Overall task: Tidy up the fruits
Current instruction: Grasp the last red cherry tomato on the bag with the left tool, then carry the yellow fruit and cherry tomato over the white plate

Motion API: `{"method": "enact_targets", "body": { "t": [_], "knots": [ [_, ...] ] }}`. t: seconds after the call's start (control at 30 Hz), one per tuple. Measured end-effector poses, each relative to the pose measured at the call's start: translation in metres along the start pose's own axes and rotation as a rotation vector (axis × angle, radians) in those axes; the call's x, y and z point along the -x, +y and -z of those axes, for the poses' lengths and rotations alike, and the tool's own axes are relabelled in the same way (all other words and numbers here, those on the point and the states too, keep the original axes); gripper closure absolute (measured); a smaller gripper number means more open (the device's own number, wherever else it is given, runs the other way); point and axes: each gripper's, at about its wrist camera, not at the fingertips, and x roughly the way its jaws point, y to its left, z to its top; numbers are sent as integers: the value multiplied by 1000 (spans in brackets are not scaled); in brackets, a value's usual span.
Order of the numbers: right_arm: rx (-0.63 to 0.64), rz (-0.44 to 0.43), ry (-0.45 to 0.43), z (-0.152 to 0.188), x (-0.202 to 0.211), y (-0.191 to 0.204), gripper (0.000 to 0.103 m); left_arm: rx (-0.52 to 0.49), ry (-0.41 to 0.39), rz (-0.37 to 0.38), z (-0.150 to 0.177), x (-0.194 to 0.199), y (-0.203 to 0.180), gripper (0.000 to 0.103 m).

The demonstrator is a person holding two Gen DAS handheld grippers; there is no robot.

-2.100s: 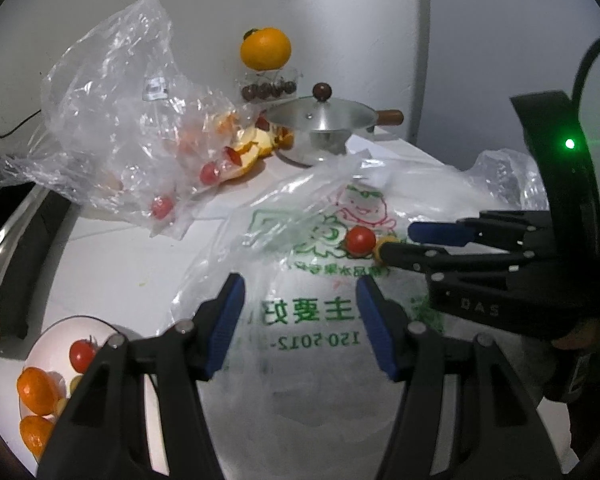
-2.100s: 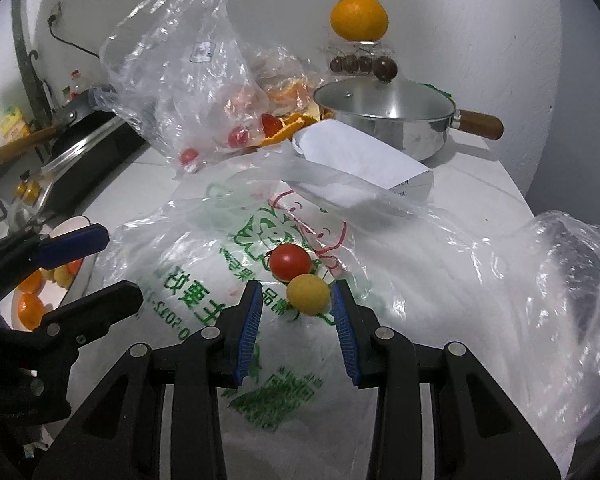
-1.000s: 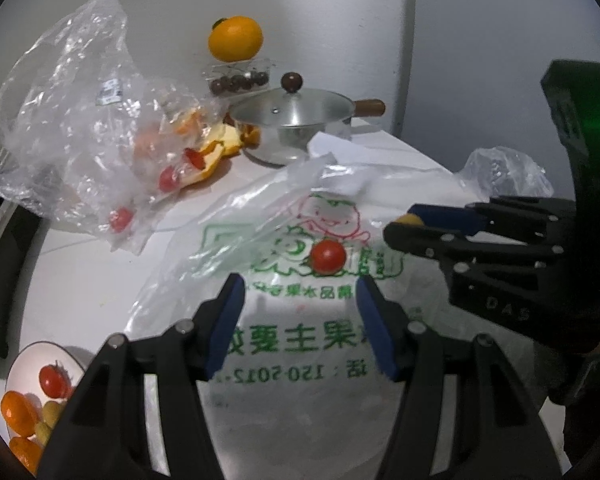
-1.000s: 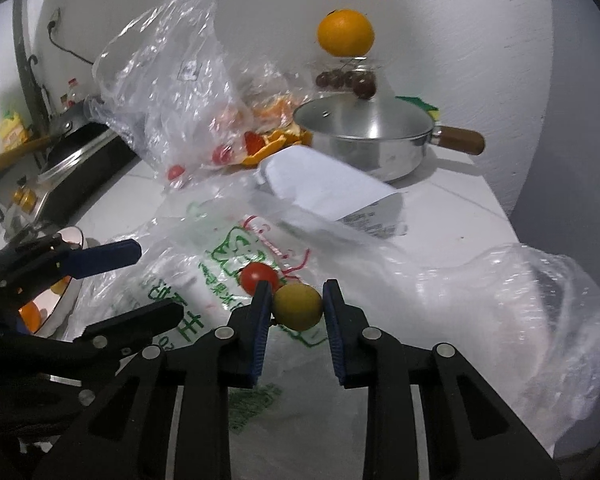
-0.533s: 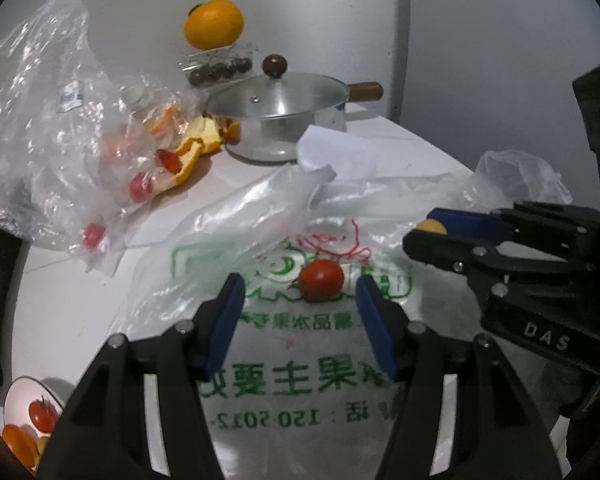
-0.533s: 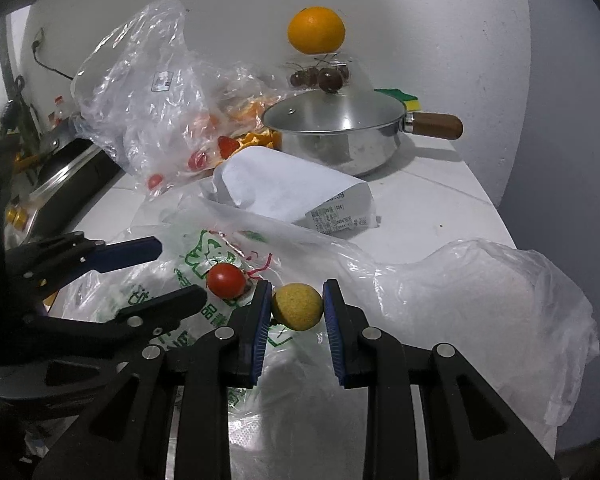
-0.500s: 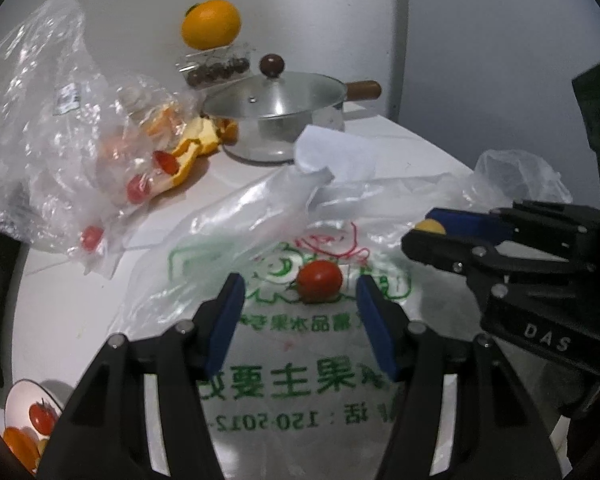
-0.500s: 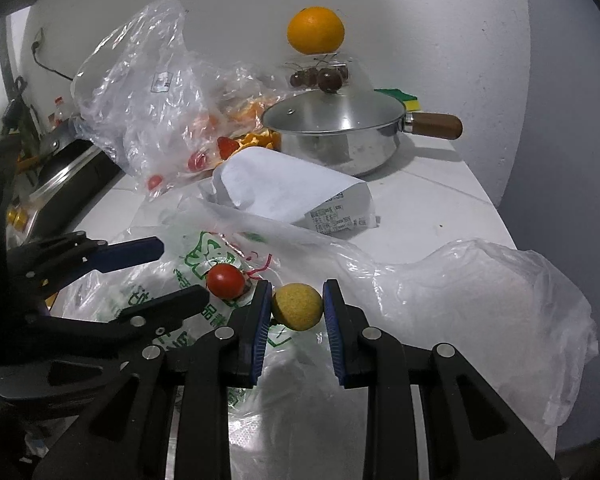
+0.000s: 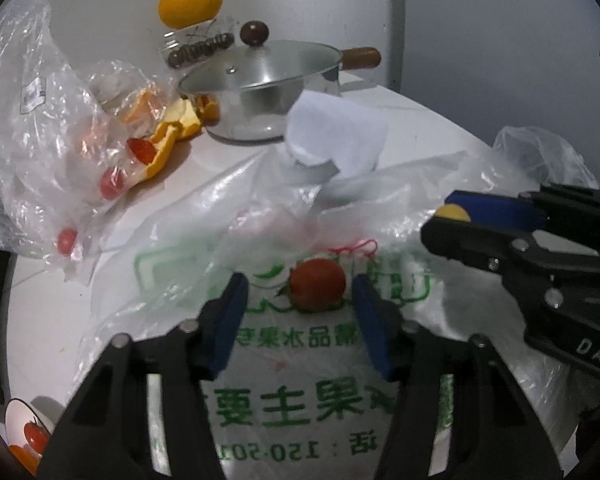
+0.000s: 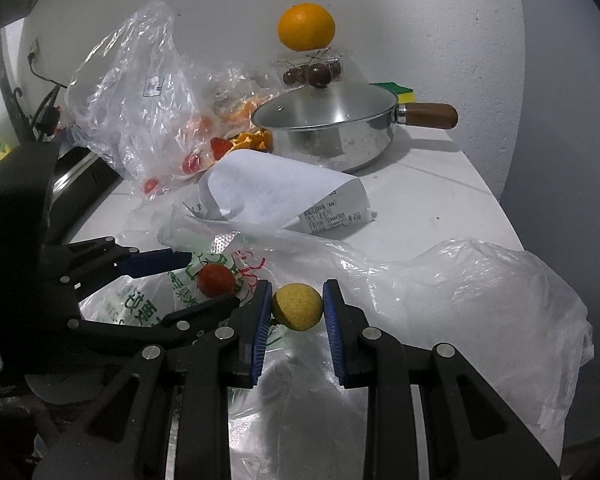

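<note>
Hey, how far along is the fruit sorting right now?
Partly done. A plate at the lower left already holds a red tomato and orange fruit. In hand: the right gripper is shut on a yellow tomato, and the left gripper is closing around a red tomato on the printed bag. More fruit remains inside the clear bag.

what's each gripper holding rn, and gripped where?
Right gripper: yellow fruit, pinched across its middle. Left gripper: nothing held; fingers closing around the red tomato, not touching.

White counter (image 10: 432,200): pot (image 10: 332,136), receipt (image 10: 276,192), plastic bags (image 10: 440,292), perhaps peels (image 9: 172,132).
</note>
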Motion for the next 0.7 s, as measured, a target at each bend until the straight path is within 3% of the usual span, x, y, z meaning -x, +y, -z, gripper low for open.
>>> {"method": "enact_targets", "body": {
  "t": [0.13,0.2,0.7],
  "knots": [
    [-1,-1,1,0,0,0,75,-6,-6,9,-1,1,-2,59],
    [-1,-1,0,0,0,0,75,-9,-6,17,0,2,-4,67],
    [9,18,-15,1,11,9,75,6,-57,33,8,31,-3,71]
  ]
}}
